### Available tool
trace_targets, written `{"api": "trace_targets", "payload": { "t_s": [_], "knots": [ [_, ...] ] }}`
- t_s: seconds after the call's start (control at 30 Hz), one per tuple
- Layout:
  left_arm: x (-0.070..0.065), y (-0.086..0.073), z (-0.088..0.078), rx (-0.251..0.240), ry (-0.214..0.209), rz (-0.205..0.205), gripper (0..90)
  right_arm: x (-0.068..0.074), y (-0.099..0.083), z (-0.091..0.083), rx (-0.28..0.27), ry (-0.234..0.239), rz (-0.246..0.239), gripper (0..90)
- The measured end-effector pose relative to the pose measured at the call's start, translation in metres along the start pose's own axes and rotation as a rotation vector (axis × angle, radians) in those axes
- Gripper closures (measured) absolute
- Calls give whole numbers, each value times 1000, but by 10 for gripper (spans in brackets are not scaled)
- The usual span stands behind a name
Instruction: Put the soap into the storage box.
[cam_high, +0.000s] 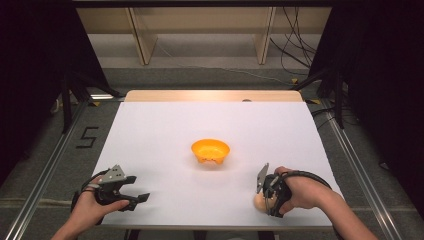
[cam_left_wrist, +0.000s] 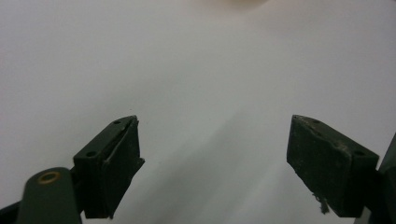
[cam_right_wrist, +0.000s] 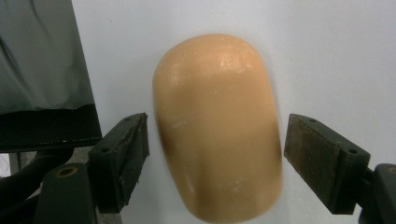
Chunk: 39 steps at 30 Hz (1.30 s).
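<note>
The right claw (cam_right_wrist: 212, 154) is straddling the egg (cam_right_wrist: 218, 126), jaws released either side without touching, apparently lining up a grasp. The egg is lying on the worktop (cam_high: 165, 130), nearer than the bowl (cam_high: 210, 150). The left claw (cam_high: 131, 191) is idling released, well left of the bowl.

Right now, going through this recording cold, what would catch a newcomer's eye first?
Most likely the bright orange plastic bowl, alone in the middle of the white table sheet. Next, the smooth tan egg-shaped object lying near the sheet's front right edge, between the open jaws of the right gripper, a gap showing on each side. The left gripper sits open over bare sheet at front left.
</note>
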<state>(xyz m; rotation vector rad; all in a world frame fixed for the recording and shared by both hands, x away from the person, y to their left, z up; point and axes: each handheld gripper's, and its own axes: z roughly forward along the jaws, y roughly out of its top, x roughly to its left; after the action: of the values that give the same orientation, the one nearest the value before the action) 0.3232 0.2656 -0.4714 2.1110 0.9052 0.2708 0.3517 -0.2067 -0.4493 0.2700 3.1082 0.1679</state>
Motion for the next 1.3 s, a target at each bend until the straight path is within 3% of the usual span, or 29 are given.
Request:
{"api": "trace_targets", "payload": {
  "t_s": [0.07,0.1,0.23,0.3,0.33,0.47,0.5,0.63,0.9,0.93,0.97,1.0,1.17,1.3],
  "knots": [
    [1,0,0,7,16,6,172,1,0,1,8,6,14,229],
    [1,0,0,10,15,11,171,-1,2,4,3,7,-12,230],
    [1,0,0,9,15,10,172,0,4,6,18,11,18,231],
    [1,0,0,7,12,4,172,-2,5,8,10,12,-18,236],
    [1,0,0,7,12,4,172,-1,6,8,22,17,11,237],
    [1,0,0,6,5,5,172,-2,7,10,18,22,0,246],
    [0,0,0,-8,-1,-8,172,-2,8,11,19,28,2,254],
    [1,0,-1,6,1,6,172,-2,9,10,18,32,15,281],
    [0,0,0,-4,-2,-6,172,-4,9,10,-6,21,27,321],
    [0,0,0,-6,-2,-7,172,-2,9,9,3,16,65,324],
    [1,0,-1,8,0,12,172,-4,9,10,-9,16,43,326],
    [1,0,-1,6,1,9,172,-2,9,9,-5,18,71,327],
    [0,0,0,-7,-1,-6,172,-2,9,9,-9,17,97,331],
    [1,0,-1,6,6,10,173,-2,8,9,-12,21,112,332]
  ]
}}
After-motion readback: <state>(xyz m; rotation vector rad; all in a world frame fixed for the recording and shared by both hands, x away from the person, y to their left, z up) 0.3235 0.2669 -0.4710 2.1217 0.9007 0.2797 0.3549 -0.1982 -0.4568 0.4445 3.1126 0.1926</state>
